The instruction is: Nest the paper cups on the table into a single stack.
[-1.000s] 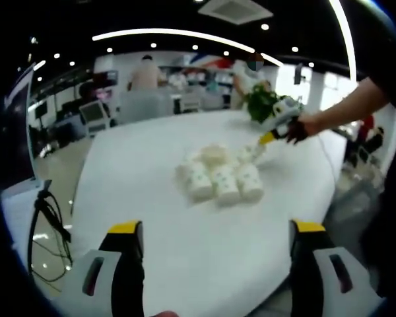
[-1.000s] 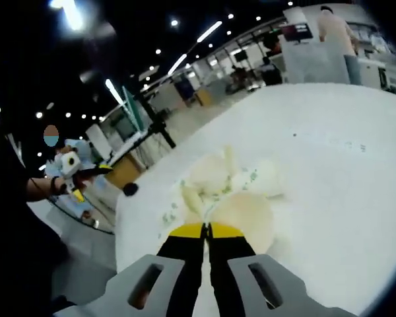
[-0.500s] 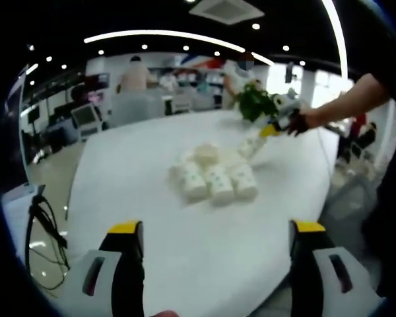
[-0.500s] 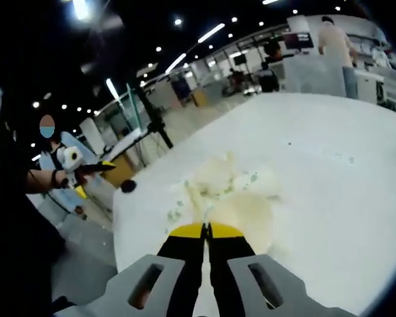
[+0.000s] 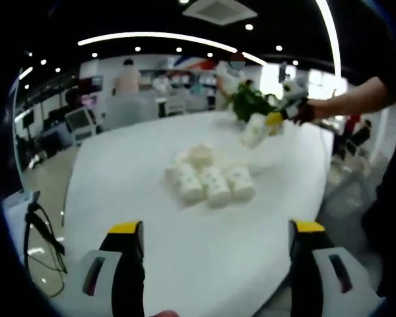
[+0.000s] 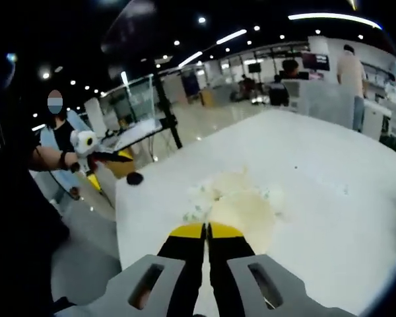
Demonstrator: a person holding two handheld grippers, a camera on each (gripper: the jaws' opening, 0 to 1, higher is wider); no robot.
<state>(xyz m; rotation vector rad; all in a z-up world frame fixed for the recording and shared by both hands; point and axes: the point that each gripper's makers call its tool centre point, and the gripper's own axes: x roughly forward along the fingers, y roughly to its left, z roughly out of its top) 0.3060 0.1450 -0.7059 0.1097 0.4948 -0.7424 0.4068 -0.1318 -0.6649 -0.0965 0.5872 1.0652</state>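
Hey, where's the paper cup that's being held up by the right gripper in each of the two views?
Left gripper view: the white paper cup with green print hangs upper right, pinched by the right gripper above the round white table.
Right gripper view: the same cup sits low centre, just beyond the shut yellow-tipped jaws.
Shared landmark: the cluster of white paper cups lying on the table, seen blurred behind the held cup.

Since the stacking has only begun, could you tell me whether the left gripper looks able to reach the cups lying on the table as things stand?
Probably yes: the left gripper is open, and bare table lies between it and the cluster of cups.
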